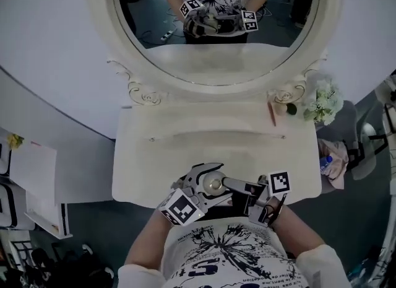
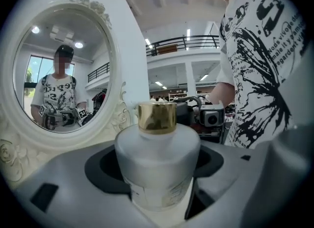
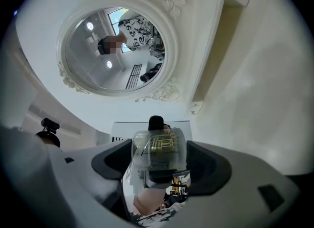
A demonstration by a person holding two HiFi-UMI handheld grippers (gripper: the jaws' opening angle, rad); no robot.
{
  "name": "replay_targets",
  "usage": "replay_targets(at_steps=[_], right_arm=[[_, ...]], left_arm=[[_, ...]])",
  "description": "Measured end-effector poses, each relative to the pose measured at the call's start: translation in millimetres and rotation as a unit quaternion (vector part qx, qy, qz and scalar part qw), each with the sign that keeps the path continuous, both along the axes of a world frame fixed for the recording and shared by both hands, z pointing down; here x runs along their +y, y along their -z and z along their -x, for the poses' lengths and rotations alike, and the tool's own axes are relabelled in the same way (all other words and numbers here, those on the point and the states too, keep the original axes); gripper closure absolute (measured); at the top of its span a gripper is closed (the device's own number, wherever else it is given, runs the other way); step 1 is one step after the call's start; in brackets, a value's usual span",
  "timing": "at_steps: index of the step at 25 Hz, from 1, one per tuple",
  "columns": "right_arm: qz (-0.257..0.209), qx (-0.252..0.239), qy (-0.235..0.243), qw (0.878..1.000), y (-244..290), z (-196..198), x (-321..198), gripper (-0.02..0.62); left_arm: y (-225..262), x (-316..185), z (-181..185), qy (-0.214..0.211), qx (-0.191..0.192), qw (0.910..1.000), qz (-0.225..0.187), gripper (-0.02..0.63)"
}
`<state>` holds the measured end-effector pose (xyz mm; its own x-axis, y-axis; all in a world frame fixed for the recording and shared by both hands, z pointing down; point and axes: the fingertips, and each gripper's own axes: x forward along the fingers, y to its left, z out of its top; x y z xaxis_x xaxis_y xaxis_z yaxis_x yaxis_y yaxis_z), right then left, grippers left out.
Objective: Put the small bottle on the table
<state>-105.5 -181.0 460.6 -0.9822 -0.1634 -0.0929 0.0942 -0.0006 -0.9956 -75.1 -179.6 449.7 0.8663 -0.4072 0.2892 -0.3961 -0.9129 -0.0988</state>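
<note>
My left gripper [image 1: 206,183] is shut on a frosted white bottle [image 2: 158,159] with a gold cap [image 2: 156,117]; the cap [image 1: 214,184] shows from above in the head view. My right gripper [image 1: 242,189] is shut on a small clear bottle [image 3: 158,154] with a gold pattern and a black cap [image 3: 156,122]. Both grippers hover close together over the front edge of the white dressing table [image 1: 216,150], just in front of the person's shirt. In the left gripper view [image 2: 158,183] the right gripper's camera [image 2: 212,118] sits just behind the frosted bottle.
A large round mirror [image 1: 216,26] in an ornate white frame rises at the table's back. White flowers [image 1: 323,102] and a thin pink stick [image 1: 271,113] lie at the back right corner. A seat with a cloth and a blue-capped bottle [image 1: 326,163] stands to the right.
</note>
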Motion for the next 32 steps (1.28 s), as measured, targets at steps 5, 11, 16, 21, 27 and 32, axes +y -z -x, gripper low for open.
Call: replay_targets(at_steps=[5,11,16,21,27,32], right_arm=[[0.012,0.002,-0.018,1.000,-28,18,-18,0.236],[0.035,0.022,-0.031,0.999,-70,32,-35,0.236],[0.047,0.039,-0.048,0.997,-107,37,-46,0.236],[0.068,0.075,-0.057,0.993,-139,38,-49,0.236],[0.040,0.101,-0.068,0.992,-150,39,-55,0.238],[0.020,0.129,-0.080,0.988,-156,35,-61,0.239]], left_arm=[[-30,-17,18,-0.022,-0.001,0.9996,0.015,0.256],[-71,-34,34,-0.015,0.003,0.9990,0.042,0.256],[-110,-44,41,-0.008,0.000,0.9975,0.070,0.256],[-142,-49,45,0.017,0.007,0.9939,0.109,0.256],[-158,-52,49,0.027,-0.004,0.9941,0.105,0.256],[-168,-57,49,0.040,-0.025,0.9942,0.097,0.256]])
